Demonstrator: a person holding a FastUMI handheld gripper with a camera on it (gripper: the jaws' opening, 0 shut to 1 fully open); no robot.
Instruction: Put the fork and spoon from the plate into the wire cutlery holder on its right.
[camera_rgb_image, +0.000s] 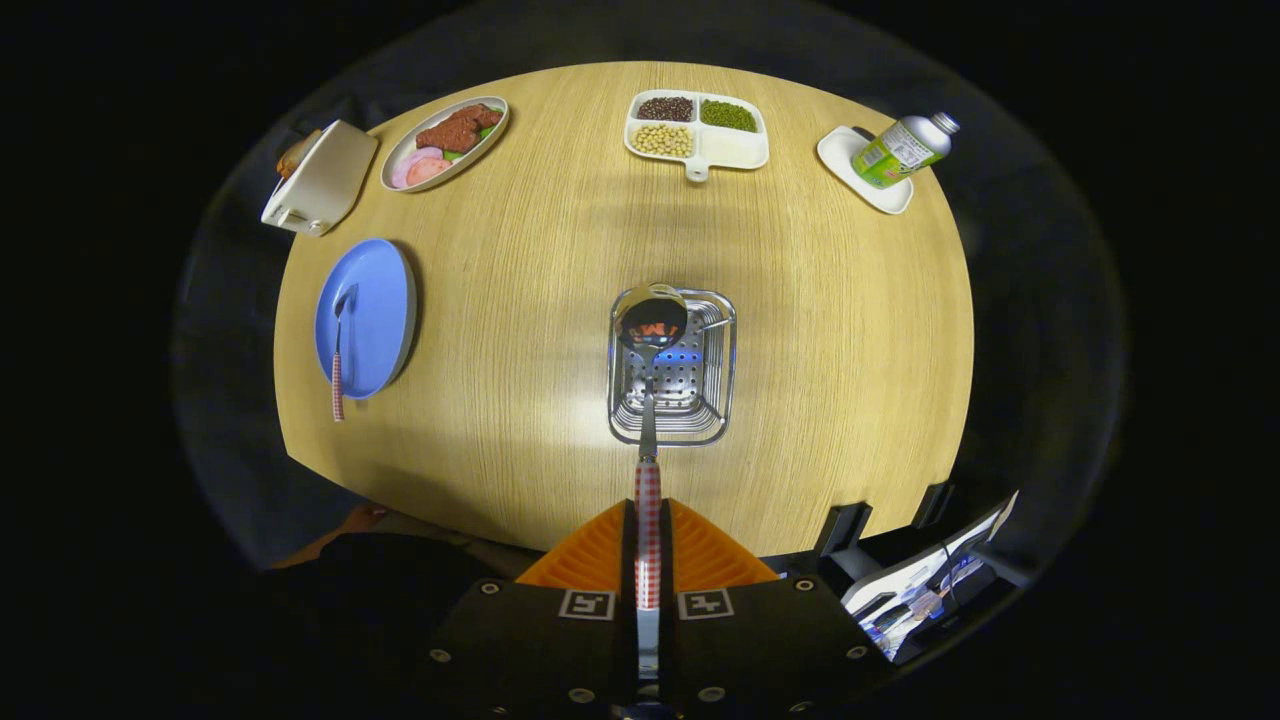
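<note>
My gripper (648, 545) is shut on the red-checked handle of a spoon (650, 325), its orange fingers (590, 555) pressing on both sides. The spoon points straight ahead, its shiny bowl hanging above the far end of the wire cutlery holder (722, 375), a steel basket with a perforated bottom that stands mid-table just beyond the fingers. To the holder's left lies a blue plate (375, 300). A fork (338, 355) with the same red-checked handle rests on the plate's left side, its handle sticking out over the near rim.
At the table's far side stand a white box (322, 178), an oval dish of food (445, 142), a divided tray of beans (697, 130) and a small white tray with a green bottle (900, 150) lying on it. Equipment sits off the table's near right edge.
</note>
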